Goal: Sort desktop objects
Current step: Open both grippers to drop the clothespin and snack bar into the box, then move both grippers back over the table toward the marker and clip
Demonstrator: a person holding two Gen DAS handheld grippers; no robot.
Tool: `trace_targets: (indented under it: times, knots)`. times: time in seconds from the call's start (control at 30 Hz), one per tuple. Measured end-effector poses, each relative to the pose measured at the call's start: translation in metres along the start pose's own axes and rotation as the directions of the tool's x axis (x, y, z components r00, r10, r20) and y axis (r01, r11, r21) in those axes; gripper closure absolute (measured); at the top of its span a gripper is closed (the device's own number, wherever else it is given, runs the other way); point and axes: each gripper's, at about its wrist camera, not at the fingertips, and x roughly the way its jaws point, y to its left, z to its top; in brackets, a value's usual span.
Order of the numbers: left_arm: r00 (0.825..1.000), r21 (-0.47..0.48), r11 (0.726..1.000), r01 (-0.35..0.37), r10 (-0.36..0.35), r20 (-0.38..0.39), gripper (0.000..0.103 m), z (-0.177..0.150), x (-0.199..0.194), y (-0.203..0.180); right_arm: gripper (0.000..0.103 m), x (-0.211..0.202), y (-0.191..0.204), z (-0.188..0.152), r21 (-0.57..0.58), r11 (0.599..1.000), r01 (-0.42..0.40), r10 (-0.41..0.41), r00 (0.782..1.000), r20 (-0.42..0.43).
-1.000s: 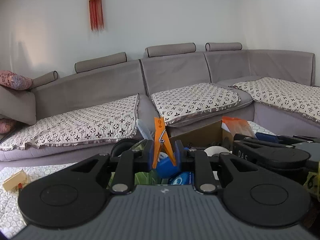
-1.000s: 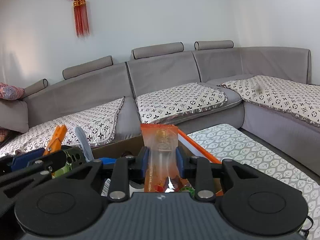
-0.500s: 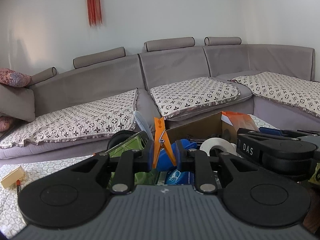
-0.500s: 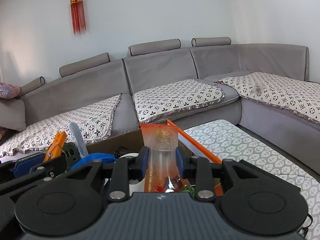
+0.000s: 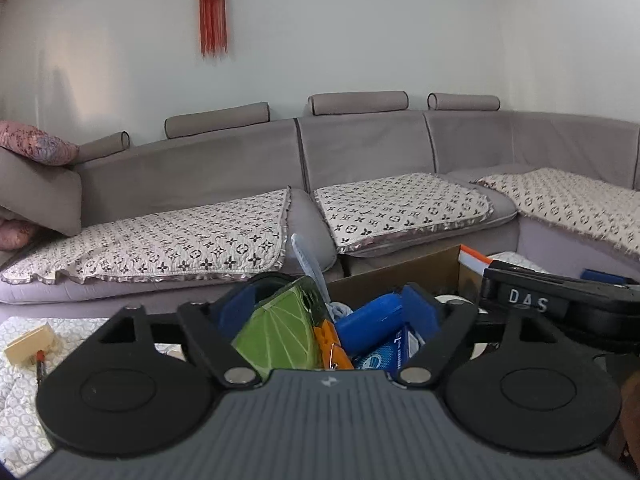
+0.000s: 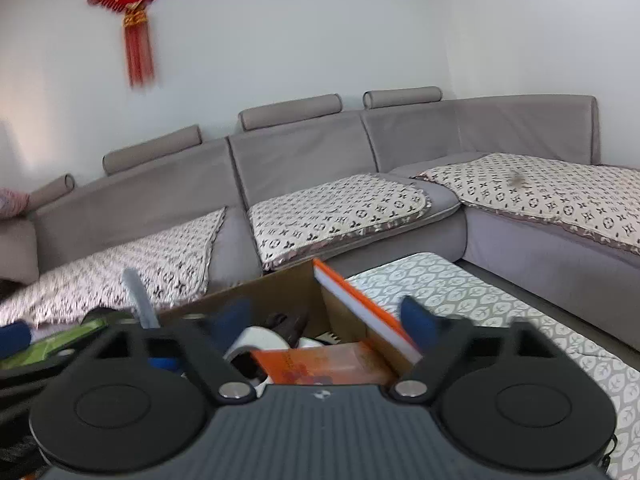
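A brown cardboard box (image 5: 400, 276) (image 6: 272, 292) holds several items. My left gripper (image 5: 332, 312) is open above it; an orange clothespin (image 5: 332, 346) lies loose in the box below, beside a green leaf-print case (image 5: 280, 332) and a blue cylinder (image 5: 372, 320). My right gripper (image 6: 324, 320) is open above the box; an orange snack packet (image 6: 324, 362) lies in the box under it, next to a white tape roll (image 6: 260, 338). The right gripper's black body (image 5: 560, 304) shows at the right of the left wrist view.
A grey sofa (image 5: 360, 168) with patterned cushions runs behind the table. The patterned tablecloth (image 6: 480, 300) extends right of the box. A small beige block (image 5: 30, 346) lies on the table at the left. An orange-edged box flap (image 6: 360, 312) stands at the box's right side.
Both grippers have opened. The orange clothespin dropped from the left gripper into the box, and the orange snack packet dropped from the right gripper into the box.
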Motion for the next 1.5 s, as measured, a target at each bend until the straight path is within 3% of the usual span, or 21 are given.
trace_targets:
  times: [0.1, 0.2, 0.33, 0.43, 0.57, 0.7, 0.9, 1.07, 1.3, 1.4, 1.5]
  knots:
    - [1.0, -0.005, 1.0, 0.009, -0.009, 0.02, 0.011, 0.005, -0.01, 0.002, 0.0, -0.006, -0.001, 0.002, 0.007, 1.0, 0.008, -0.008, 1.0, 0.023]
    - [0.999, -0.028, 0.999, 0.026, -0.025, 0.046, 0.001, 0.011, -0.024, 0.007, 0.0, -0.02, 0.002, 0.009, 0.016, 1.0, 0.011, -0.013, 0.997, 0.07]
    - [0.993, -0.035, 0.997, 0.065, -0.061, 0.104, 0.0, 0.019, -0.048, 0.02, 0.0, -0.044, 0.008, 0.019, 0.016, 1.0, -0.009, 0.006, 0.991, 0.134]
    - [0.99, -0.05, 0.997, 0.057, -0.05, 0.13, 0.0, 0.024, -0.063, 0.039, 0.0, -0.059, 0.022, 0.021, -0.008, 0.999, -0.042, 0.043, 0.985, 0.165]
    - [0.991, -0.061, 0.998, 0.007, 0.001, 0.13, 0.0, 0.019, -0.068, 0.075, 0.0, -0.072, 0.048, 0.016, -0.055, 0.994, -0.091, 0.099, 0.979, 0.179]
    - [0.99, -0.066, 0.994, -0.091, 0.098, 0.105, 0.0, 0.003, -0.059, 0.119, 0.0, -0.08, 0.082, 0.003, -0.108, 0.98, -0.165, 0.181, 0.969, 0.167]
    - [0.965, -0.092, 0.963, -0.253, 0.258, 0.048, 0.0, -0.03, -0.034, 0.189, 0.0, -0.093, 0.139, -0.024, -0.182, 0.931, -0.315, 0.336, 0.937, 0.098]
    - [0.938, -0.083, 0.934, -0.347, 0.347, -0.007, 0.0, -0.05, -0.001, 0.22, 0.0, -0.097, 0.191, -0.055, -0.289, 0.871, -0.397, 0.426, 0.904, 0.041]
    - [0.929, -0.088, 0.925, -0.37, 0.368, -0.034, 0.0, -0.077, 0.002, 0.244, 0.0, -0.063, 0.239, -0.092, -0.377, 0.825, -0.421, 0.415, 0.904, -0.1]
    - [0.922, -0.078, 0.919, -0.386, 0.383, -0.052, 0.0, -0.086, -0.002, 0.258, 0.0, -0.058, 0.253, -0.109, -0.388, 0.808, -0.444, 0.413, 0.895, -0.166]
    - [0.919, -0.094, 0.914, -0.394, 0.388, -0.073, 0.0, -0.088, -0.005, 0.274, 0.0, -0.047, 0.274, -0.12, -0.385, 0.777, -0.498, 0.434, 0.867, -0.244]
